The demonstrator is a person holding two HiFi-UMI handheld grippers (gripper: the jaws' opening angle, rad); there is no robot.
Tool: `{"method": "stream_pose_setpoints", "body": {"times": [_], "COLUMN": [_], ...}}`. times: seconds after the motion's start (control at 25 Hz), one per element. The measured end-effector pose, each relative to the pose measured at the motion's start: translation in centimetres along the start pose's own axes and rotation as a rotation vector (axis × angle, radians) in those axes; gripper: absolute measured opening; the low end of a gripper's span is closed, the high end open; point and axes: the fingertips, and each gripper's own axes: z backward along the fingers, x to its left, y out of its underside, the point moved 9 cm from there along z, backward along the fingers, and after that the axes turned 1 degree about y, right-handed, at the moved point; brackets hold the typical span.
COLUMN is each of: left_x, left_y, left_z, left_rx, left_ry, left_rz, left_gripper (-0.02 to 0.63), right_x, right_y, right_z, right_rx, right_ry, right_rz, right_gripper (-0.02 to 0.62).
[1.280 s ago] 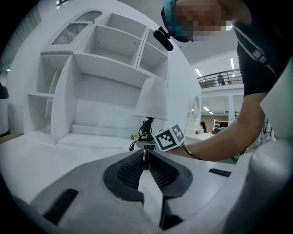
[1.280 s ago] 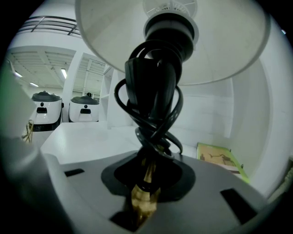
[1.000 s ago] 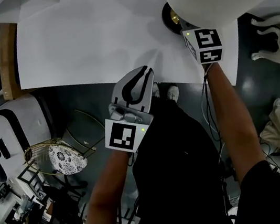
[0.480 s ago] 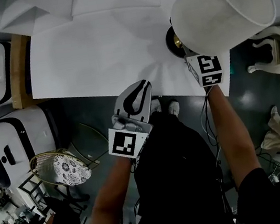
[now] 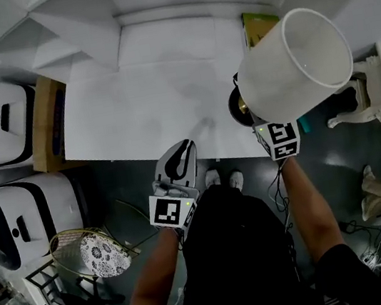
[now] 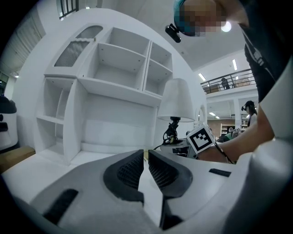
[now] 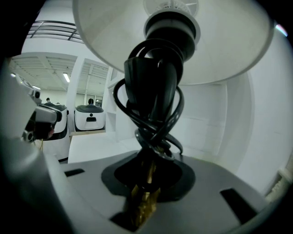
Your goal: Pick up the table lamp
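Gripping the slim brass stem point(image 7: 144, 201) of the tall table lamp point(image 5: 296, 64) with the white drum shade, the right tongs point(image 7: 145, 183) were closed on the metal just below a black cord point(image 7: 153, 107) wound round the upper stem; the pads pressed on the brass from both sides, and their gap had stayed about the same. The left tongs point(image 5: 186, 144) were closed on nothing; they pointed roughly level over the near edge of the flat white surface point(image 5: 133, 114), to the lamp's left and well apart from it. Over the last second the head view had drawn back from the surface, and both tongs had risen with it; the shade, which had filled the upper right corner of that view, now showed whole and smaller above the surface's near right corner; the dark round base point(image 5: 234, 108) lay over that same corner, though whether it had cleared the surface could not be told. Judged from this, the lift had begun and the grasp was holding; what remained was to bring the lamp plainly clear of the surface; with the grip so low on the stem the shade might sway, so a slow, upright rise seemed wise.
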Motion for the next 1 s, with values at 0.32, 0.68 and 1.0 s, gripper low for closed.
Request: {"method": "stream_pose_setpoints", "body": {"times": [0.32, 0.68, 1.0], "left_x": [-0.4, -0.2, 1.5], "left_y": [-3.5, -5.9, -6.7], "left_z": [1.0, 1.9, 2.6], "left_rx": [-0.047, -0.054, -0.06], "left_ry": [0.015, 0.017, -0.03], "left_rz": [-0.005, -0.001, -0.015], "left_gripper": [0.018, 0.018, 0.018], "right_x": [0.9, 1.8, 3.1], "right_y": [-3.2, -7.7, -8.8], "right_z": [3.8, 6.1, 7.5], "right_rx": [-0.006, -0.033, -0.012], "right_ry": [-0.009, -0.019, -0.05], "right_rz": [-0.009, 0.011, 0.049], "right_gripper": [0.084, 0.084, 0.084]}}
